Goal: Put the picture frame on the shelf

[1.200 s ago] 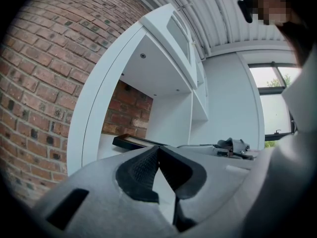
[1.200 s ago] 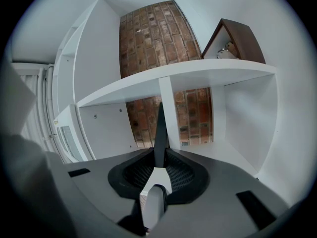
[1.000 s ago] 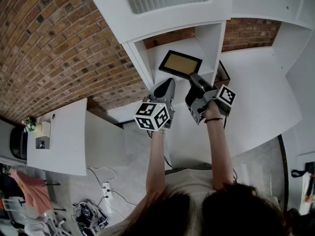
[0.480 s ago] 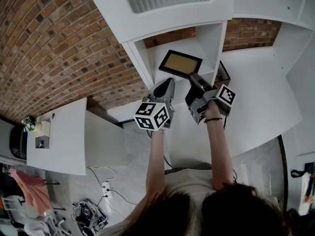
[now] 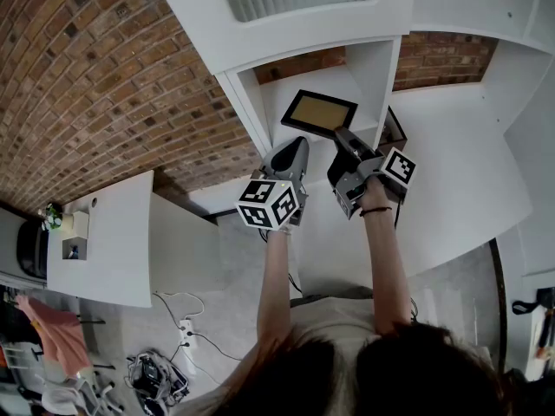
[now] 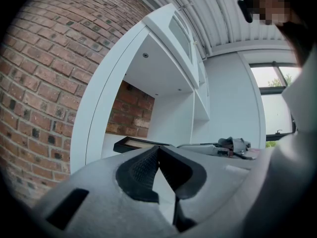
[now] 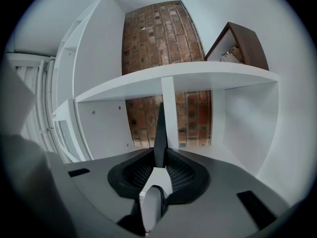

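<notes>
1. Frame (image 5: 319, 113): black border, tan centre. It was held roughly flat at the front edge of the shelf (image 5: 274, 94), partly inside the compartment. Whether it touched the board could not be told.
2. Right gripper (image 5: 341, 137): jaws clamped on the frame's near edge, which showed as a thin dark blade between them in the right gripper view.
3. Left gripper (image 5: 298, 145): jaws pressed together on nothing, just beside the right gripper and near the frame's near-left corner.
4. Risk, judged: with a grip on one edge only, the frame could pivot or slip in the jaws.
5. Risk, judged: if let go with too little of it over the board, the frame would tip off the front edge.
6. Risk, judged: the frame's right corner sat near the divider (image 5: 375, 76) and could strike it when pushed in.
</notes>
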`<state>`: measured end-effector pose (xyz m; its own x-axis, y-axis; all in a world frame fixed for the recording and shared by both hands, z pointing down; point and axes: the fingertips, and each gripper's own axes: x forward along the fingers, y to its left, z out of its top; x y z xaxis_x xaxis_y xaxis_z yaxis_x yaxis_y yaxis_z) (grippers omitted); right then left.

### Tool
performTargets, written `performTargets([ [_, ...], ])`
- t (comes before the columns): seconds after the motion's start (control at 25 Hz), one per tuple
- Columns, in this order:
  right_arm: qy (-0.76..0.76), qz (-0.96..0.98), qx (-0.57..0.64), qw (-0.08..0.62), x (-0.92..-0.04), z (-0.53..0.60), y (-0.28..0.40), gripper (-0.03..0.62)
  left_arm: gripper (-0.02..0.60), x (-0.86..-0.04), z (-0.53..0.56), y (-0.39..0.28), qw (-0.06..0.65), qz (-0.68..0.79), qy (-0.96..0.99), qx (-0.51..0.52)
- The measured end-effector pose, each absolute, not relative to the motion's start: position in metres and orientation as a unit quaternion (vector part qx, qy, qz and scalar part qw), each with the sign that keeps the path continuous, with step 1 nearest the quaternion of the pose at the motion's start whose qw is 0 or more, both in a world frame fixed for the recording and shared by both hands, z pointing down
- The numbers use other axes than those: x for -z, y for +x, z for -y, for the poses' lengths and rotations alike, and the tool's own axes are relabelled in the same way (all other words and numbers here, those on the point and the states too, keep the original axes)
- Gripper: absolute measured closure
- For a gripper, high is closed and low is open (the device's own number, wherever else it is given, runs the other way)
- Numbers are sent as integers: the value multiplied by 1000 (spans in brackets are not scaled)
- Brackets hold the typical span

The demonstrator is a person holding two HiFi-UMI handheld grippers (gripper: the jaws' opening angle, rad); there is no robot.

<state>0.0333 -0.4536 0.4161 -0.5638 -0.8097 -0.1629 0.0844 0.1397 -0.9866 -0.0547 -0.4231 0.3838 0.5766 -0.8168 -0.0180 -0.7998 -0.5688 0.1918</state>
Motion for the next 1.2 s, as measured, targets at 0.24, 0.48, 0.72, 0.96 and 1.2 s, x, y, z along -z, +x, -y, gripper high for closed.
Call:
performTargets([
  [0.24,-278,-654,595,375,-417,454,33,520,571,-385,423,-54,82,458,884,50],
  [0.48,-278,-656,594,372,-418,454,33,521,571,-385,422,-54,81,458,884,50],
  [0.72,-276,-654,596,375,-418,453,32,521,571,-385,421,-54,81,458,884,51],
  [0.96,-272,-654,599,374,-419,453,30,520,571,-386,420,-54,82,457,884,50],
  [1.2,-261,-654,602,376,-419,449,27,508,571,-385,417,-53,82,458,884,51],
])
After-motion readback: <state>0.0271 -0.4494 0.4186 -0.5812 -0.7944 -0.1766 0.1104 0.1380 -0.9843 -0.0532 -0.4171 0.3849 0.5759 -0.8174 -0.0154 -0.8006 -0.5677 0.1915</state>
